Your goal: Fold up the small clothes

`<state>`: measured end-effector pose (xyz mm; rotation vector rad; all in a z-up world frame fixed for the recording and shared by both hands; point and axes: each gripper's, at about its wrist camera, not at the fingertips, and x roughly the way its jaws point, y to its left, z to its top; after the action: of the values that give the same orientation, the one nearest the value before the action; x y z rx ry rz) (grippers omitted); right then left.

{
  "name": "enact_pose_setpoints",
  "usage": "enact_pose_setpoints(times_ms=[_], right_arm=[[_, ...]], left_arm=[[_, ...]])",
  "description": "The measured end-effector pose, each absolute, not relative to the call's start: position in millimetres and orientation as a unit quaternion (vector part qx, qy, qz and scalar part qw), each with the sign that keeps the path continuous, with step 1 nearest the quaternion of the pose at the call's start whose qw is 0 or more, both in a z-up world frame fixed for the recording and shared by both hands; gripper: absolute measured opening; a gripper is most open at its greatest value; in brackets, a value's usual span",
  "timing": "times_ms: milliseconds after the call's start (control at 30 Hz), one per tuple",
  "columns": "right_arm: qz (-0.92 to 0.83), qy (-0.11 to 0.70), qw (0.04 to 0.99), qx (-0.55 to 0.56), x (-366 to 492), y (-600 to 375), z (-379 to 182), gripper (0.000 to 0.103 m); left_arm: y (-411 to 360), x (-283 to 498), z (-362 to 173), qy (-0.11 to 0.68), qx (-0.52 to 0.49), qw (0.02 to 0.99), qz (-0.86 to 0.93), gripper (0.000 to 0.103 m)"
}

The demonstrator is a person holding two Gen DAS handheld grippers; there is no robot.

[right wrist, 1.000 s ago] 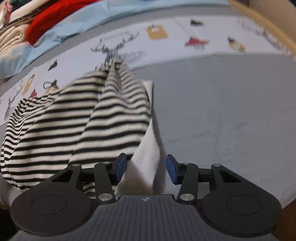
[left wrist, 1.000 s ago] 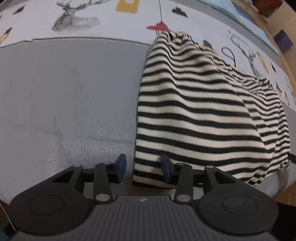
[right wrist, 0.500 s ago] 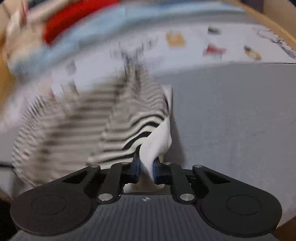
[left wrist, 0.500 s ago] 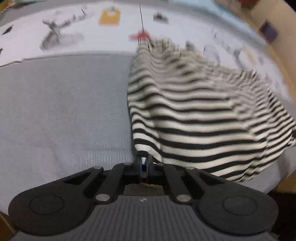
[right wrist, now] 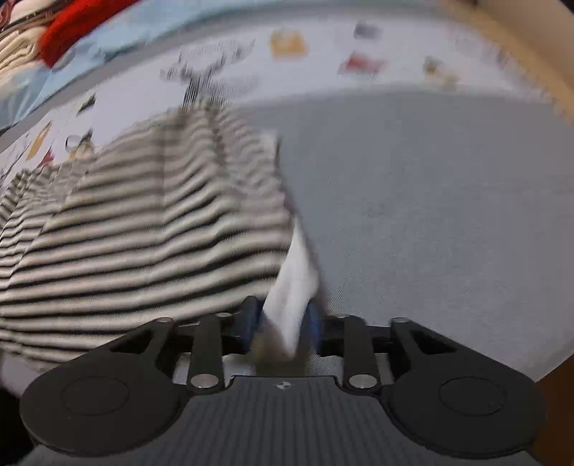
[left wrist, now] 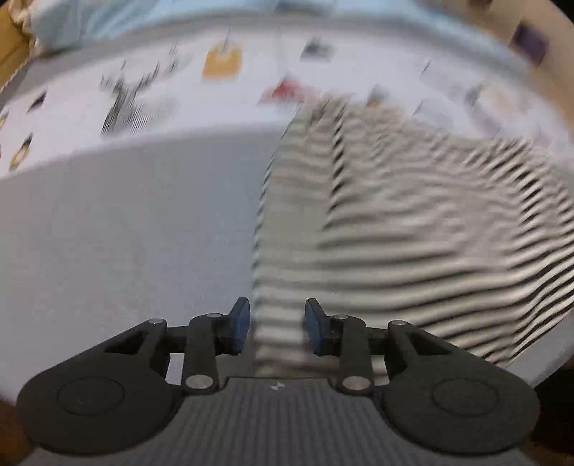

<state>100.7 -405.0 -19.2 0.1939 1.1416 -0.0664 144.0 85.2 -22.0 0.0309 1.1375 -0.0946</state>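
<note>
A black-and-white striped garment (left wrist: 412, 233) lies on a grey mat (left wrist: 125, 233), blurred by motion. My left gripper (left wrist: 276, 324) stands over its near left corner. Its jaws are opening, and a strip of striped cloth runs between the blue pads with a gap on each side. In the right wrist view the same garment (right wrist: 143, 233) fills the left half. Its white inner edge (right wrist: 296, 265) hangs between the pads of my right gripper (right wrist: 281, 322), whose jaws are also opening.
Beyond the grey mat (right wrist: 430, 215) lies a white sheet printed with deer and small shapes (left wrist: 143, 89). A red garment (right wrist: 79, 25) and pale folded cloth sit at the far left. A light blue cloth (left wrist: 107, 21) lies at the back.
Both grippers closed on the garment's near edge half a second ago and now stand apart again. The left hand has lifted and rolled, and the cloth has shifted.
</note>
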Motion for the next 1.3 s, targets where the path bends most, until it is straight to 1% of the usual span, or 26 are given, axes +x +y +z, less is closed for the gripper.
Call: enact_pose_setpoints(times_ms=[67,133,200,300,400,500,700,767,833,933,1000,1033,1100,1233,1300], right_arm=[[-0.033,0.495,0.866,0.07,98,-399,-5,0.033],[-0.005,0.469,0.88,0.081,99,-392,2,0.033],[0.038,0.459,0.883,0.089,104,-381,3,0.033],[0.089,0.484,0.868,0.065,111,-361,-8,0.033],[0.074,0.567,0.82,0.003,121,-346,-44,0.033],[0.08,0.572,0.816,0.002,127,-345,-49,0.033],[0.079,0.571,0.817,-0.009,126,-344,-47,0.033],[0.076,0.572,0.817,-0.018,127,-340,-46,0.033],[0.076,0.556,0.827,-0.018,125,-338,-36,0.033],[0.11,0.499,0.86,0.009,125,-325,-14,0.033],[0.144,0.467,0.872,0.023,127,-309,-3,0.033],[0.157,0.456,0.875,0.025,128,-301,0,0.033],[0.191,0.441,0.876,0.032,131,-280,5,0.033],[0.255,0.427,0.867,0.035,138,-234,10,0.033],[0.275,0.442,0.854,0.019,143,-208,3,0.033]], left_arm=[[68,143,-10,0.504,-0.003,0.859,-0.095,0.036],[45,135,-3,0.479,0.002,0.865,-0.149,0.036],[17,132,-8,0.48,0.02,0.855,-0.198,0.036],[-13,136,-27,0.507,0.075,0.83,-0.219,0.036],[-28,153,-54,0.542,0.12,0.81,-0.187,0.036],[-24,165,-61,0.557,0.109,0.807,-0.163,0.036],[-19,173,-62,0.558,0.101,0.808,-0.157,0.038],[-12,174,-54,0.556,0.074,0.814,-0.152,0.037],[4,176,-39,0.536,0.023,0.831,-0.146,0.037],[30,178,-29,0.524,-0.027,0.841,-0.129,0.037],[41,178,-34,0.539,-0.026,0.834,-0.111,0.035],[45,178,-37,0.546,-0.018,0.831,-0.104,0.033],[49,177,-39,0.552,-0.005,0.828,-0.101,0.032],[53,175,-42,0.554,0.005,0.826,-0.105,0.032],[55,174,-45,0.557,0.009,0.824,-0.105,0.032]])
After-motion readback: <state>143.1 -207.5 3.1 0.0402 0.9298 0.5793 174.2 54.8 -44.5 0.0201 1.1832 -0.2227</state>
